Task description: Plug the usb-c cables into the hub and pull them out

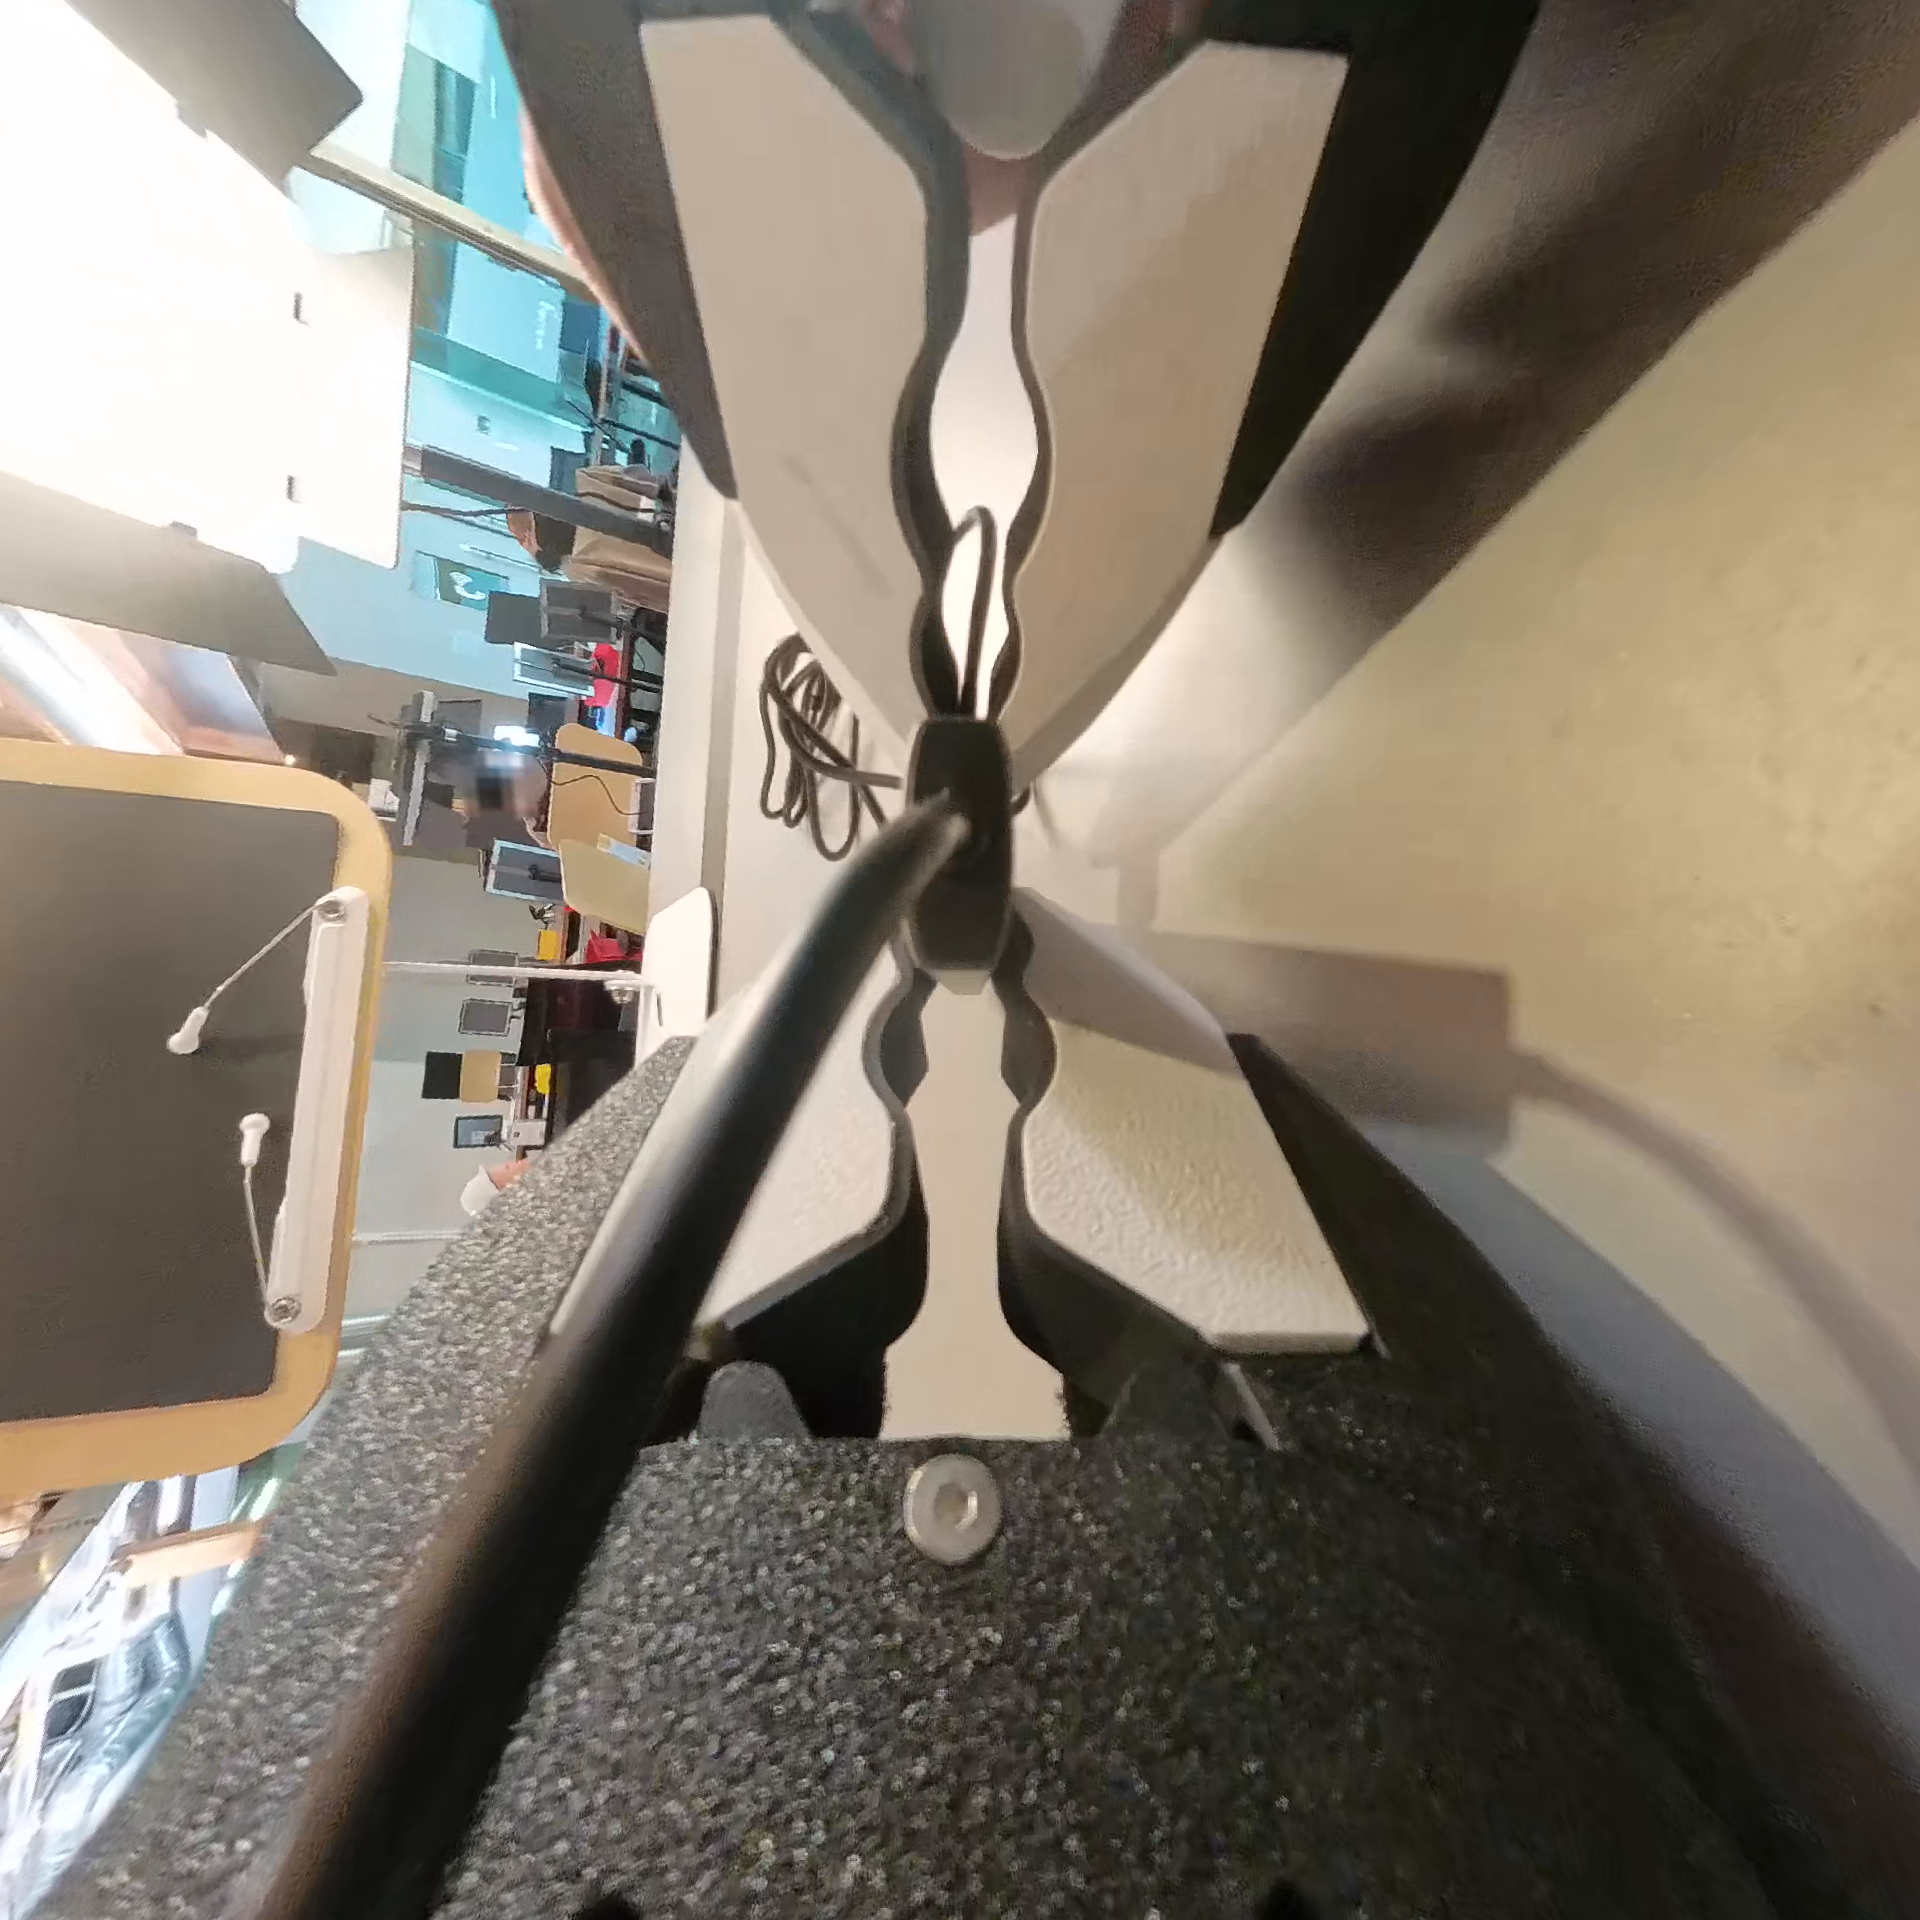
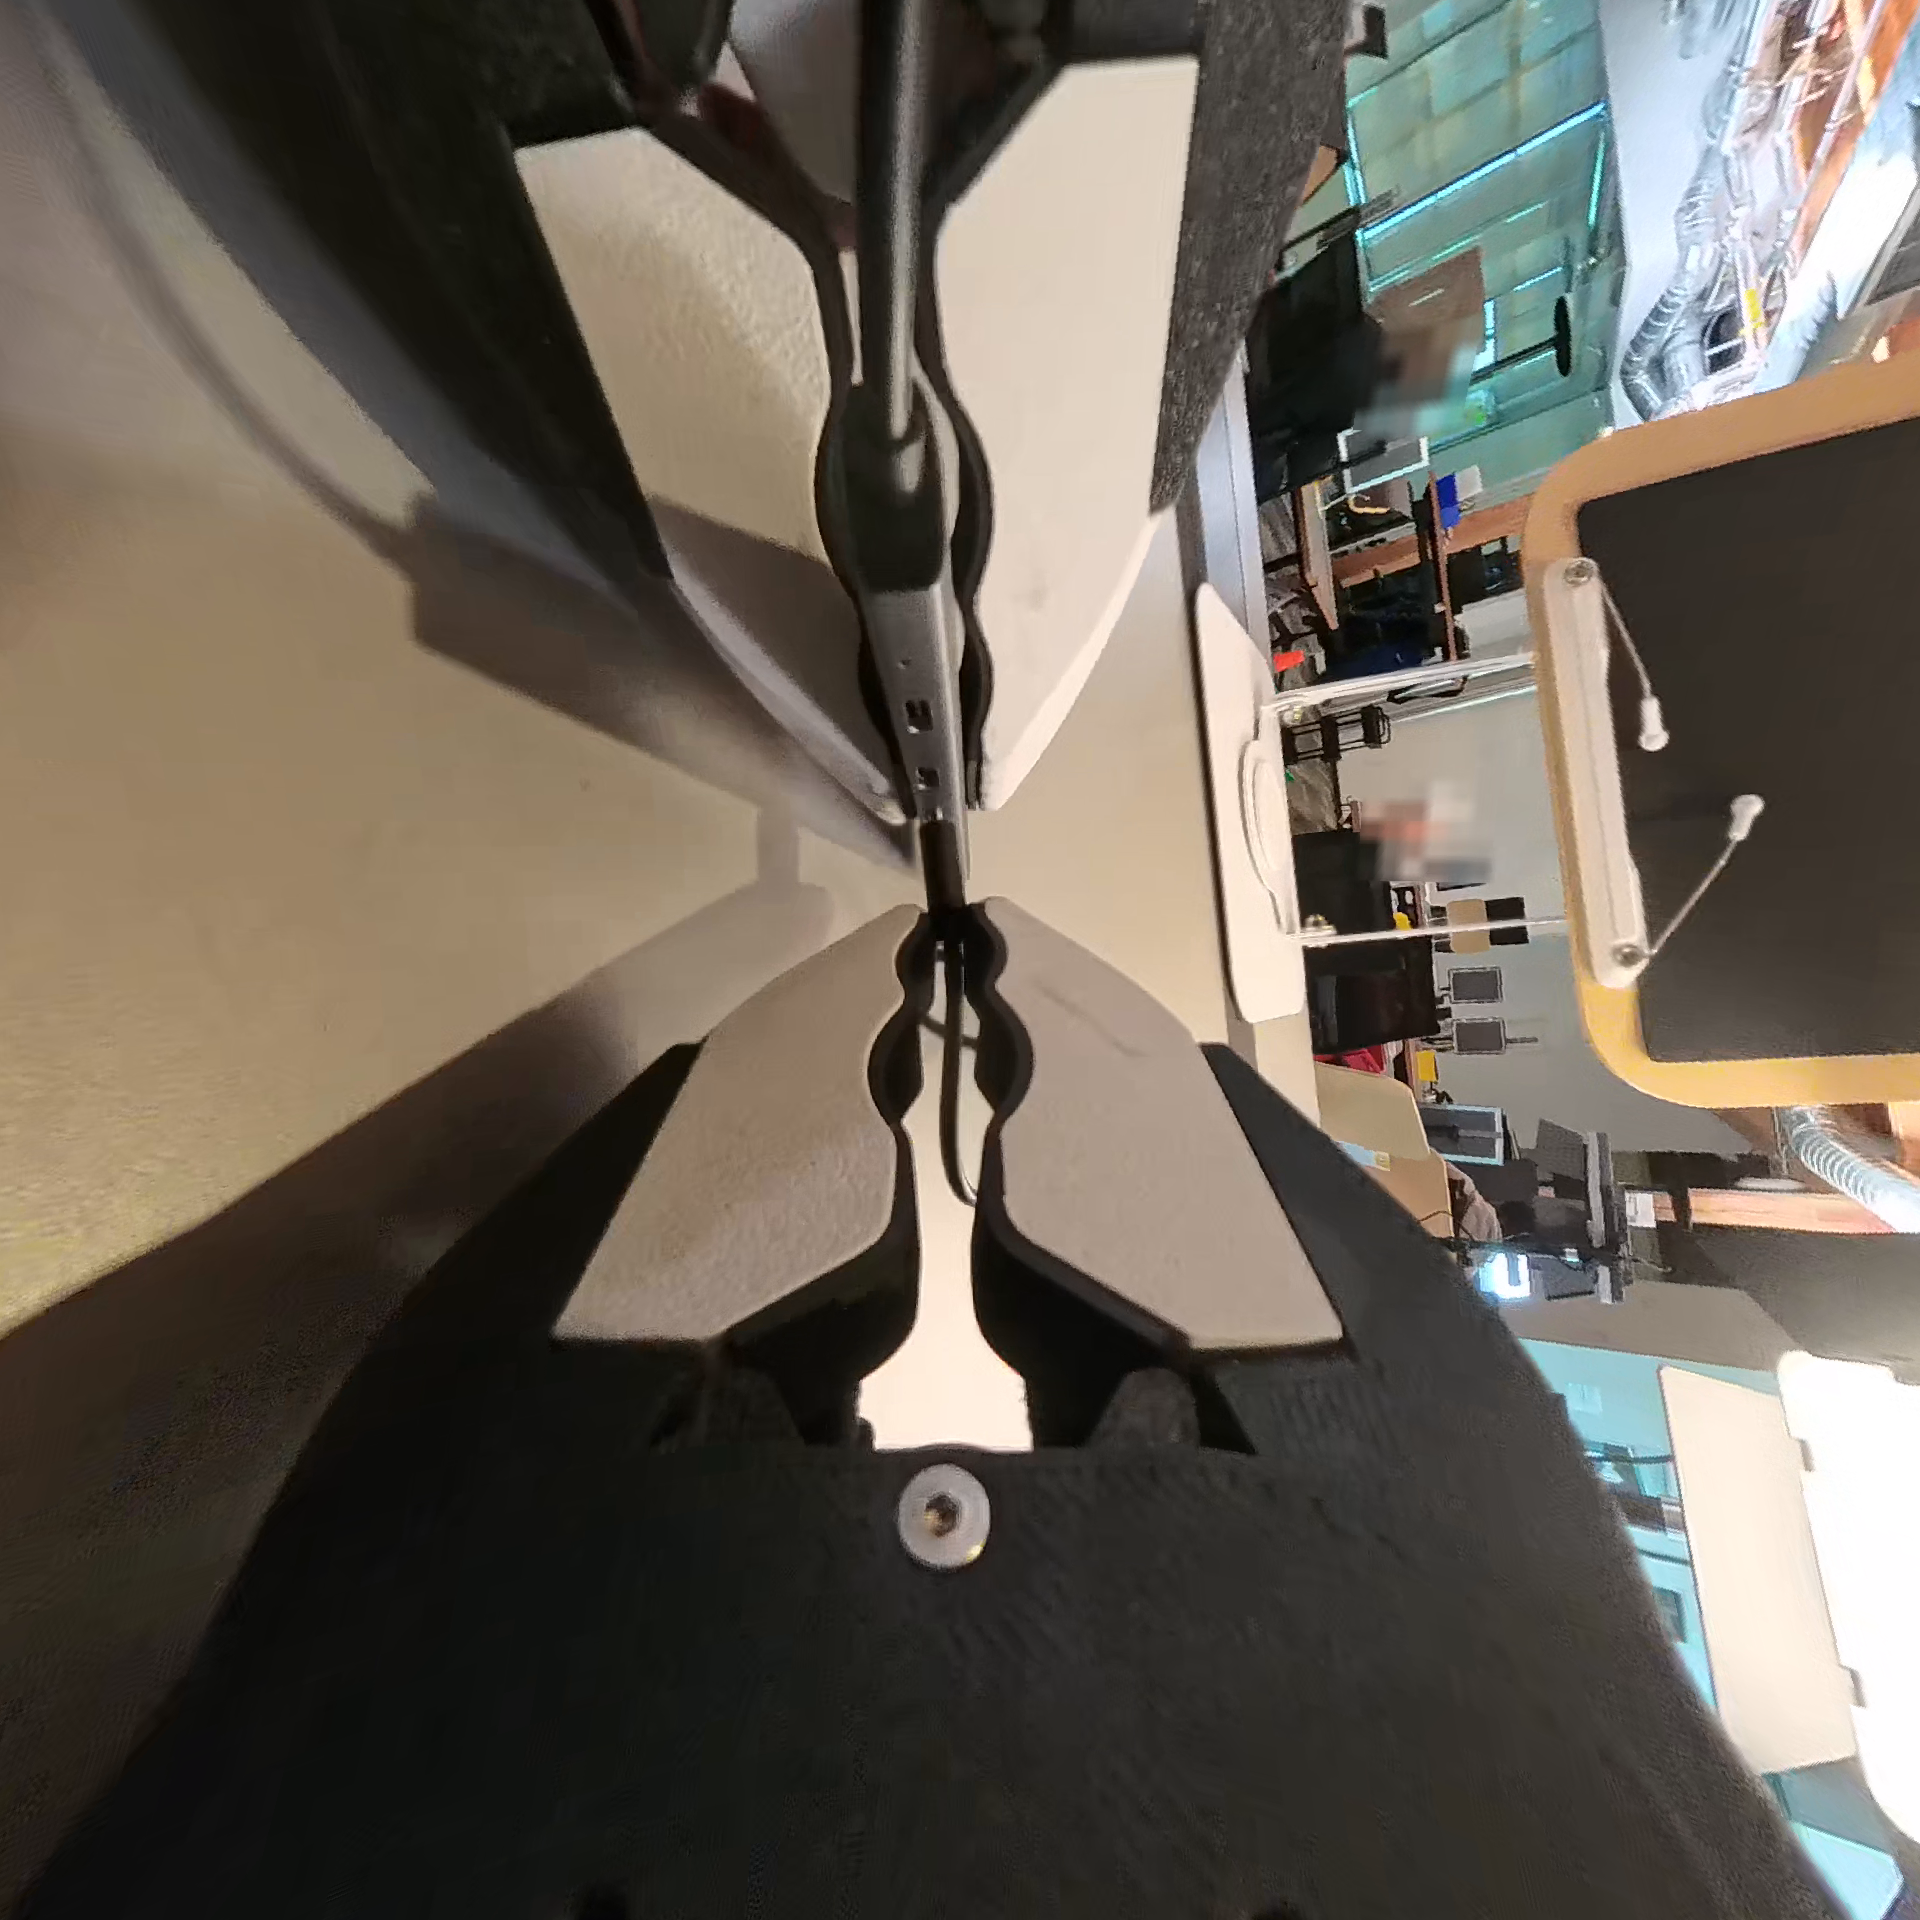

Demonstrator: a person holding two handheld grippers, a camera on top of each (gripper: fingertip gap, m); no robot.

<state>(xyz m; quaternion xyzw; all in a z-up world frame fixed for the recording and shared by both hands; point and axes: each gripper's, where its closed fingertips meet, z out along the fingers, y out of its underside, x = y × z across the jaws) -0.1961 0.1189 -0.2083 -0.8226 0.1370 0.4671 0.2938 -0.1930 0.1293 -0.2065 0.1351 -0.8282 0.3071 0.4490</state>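
Grey and slim, the hub [image 2: 914,665] hung in the air over the pale table [image 2: 312,831], clamped by my left gripper [image 1: 961,940], whose fingers were clenched on the hub's dark end where its thick cord [image 1: 727,1091] left it. Facing it, my right gripper [image 2: 951,920] was pinched on the black plug [image 2: 943,868] of a thin cable [image 2: 954,1081], the plug's tip touching the hub's end. More black cable [image 1: 805,748] lay coiled on the table beyond.
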